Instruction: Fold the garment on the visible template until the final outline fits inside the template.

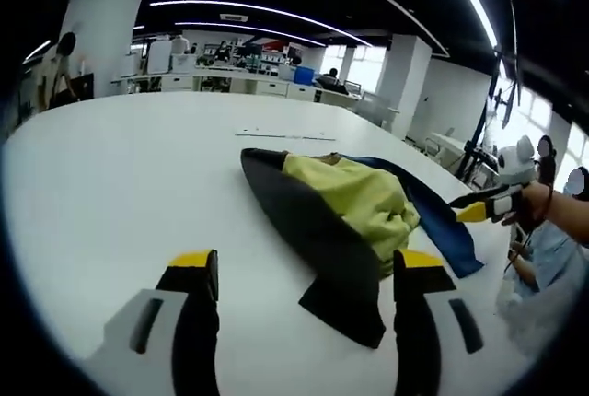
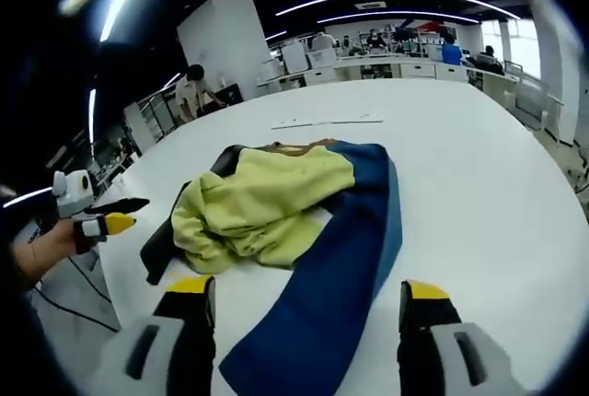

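While the garment [image 1: 354, 221] sits bunched up on the white bench [image 1: 120, 175], it's really three colours in one heap: a pale yellow part crumpled on top, a black panel down one side and a blue panel down the other. From the left gripper view the black side faces the camera and tapers to a point that reaches down between the jaws, with the blue strip trailing off on the far side. From the right gripper view the garment [image 2: 294, 221] shows the blue panel running long toward the camera, the yellow lump sitting on it with lots of wrinkles, and a bit of brownish collar edge at the far end.

Left hand-held gripper [image 1: 308, 276] has its yellow-tipped jaws spread wide, holding nothing, hovering just over the near black corner. Right hand-held gripper [image 2: 308, 304] is likewise spread, with the blue end lying between the jaws but not pinched.

Farther back on the bench, a thin pale strip [image 2: 327, 122] lies flat, well apart from the garment.
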`<state>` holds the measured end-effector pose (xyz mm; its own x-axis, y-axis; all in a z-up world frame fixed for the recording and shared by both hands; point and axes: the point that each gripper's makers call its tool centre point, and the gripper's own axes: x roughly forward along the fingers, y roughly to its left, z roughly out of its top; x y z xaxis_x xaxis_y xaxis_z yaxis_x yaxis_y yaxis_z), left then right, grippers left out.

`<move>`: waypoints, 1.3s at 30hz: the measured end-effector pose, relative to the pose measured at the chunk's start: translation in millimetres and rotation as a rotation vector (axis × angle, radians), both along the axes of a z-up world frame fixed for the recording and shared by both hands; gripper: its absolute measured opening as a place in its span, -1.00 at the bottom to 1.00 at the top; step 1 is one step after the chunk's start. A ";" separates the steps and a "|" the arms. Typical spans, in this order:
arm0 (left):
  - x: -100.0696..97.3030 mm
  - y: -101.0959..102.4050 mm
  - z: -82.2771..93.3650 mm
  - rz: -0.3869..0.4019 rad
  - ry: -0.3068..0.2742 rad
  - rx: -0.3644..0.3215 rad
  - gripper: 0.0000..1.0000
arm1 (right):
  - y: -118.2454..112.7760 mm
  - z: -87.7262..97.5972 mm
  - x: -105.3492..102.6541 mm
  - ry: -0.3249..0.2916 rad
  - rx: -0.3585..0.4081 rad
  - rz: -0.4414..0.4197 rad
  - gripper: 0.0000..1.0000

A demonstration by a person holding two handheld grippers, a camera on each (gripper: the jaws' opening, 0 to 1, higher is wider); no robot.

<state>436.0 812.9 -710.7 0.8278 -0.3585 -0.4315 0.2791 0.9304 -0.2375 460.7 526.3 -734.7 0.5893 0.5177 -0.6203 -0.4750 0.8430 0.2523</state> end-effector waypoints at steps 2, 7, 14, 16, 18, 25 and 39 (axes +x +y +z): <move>-4.8 -5.4 -3.3 -0.004 0.009 -0.003 0.42 | -2.0 -2.7 -5.2 0.008 -0.004 -0.006 0.49; -16.7 -19.0 -13.3 -0.031 0.029 0.017 0.11 | -9.1 -9.6 -15.3 0.038 0.009 -0.050 0.25; -26.5 -34.6 -28.6 -0.047 0.069 -0.009 -0.23 | -24.9 -17.8 -26.0 0.065 -0.003 -0.120 -0.04; -28.5 -36.9 -32.8 -0.047 0.085 -0.022 -0.31 | -29.9 -20.9 -29.4 0.076 -0.006 -0.143 -0.15; -29.5 -38.8 -35.4 -0.046 0.089 -0.027 -0.44 | -34.2 -23.3 -32.0 0.078 -0.011 -0.163 -0.24; -31.0 -46.5 -40.1 -0.038 0.105 -0.077 -0.85 | -44.0 -31.1 -36.6 0.105 0.008 -0.258 -0.64; -28.9 -19.2 -29.2 0.018 0.099 -0.062 -1.00 | -58.9 -24.3 -32.9 0.092 -0.006 -0.294 -1.00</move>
<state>407.1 793.7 -739.9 0.7887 -0.3722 -0.4892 0.2343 0.9178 -0.3206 427.8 467.4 -759.0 0.6543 0.3291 -0.6809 -0.1855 0.9427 0.2774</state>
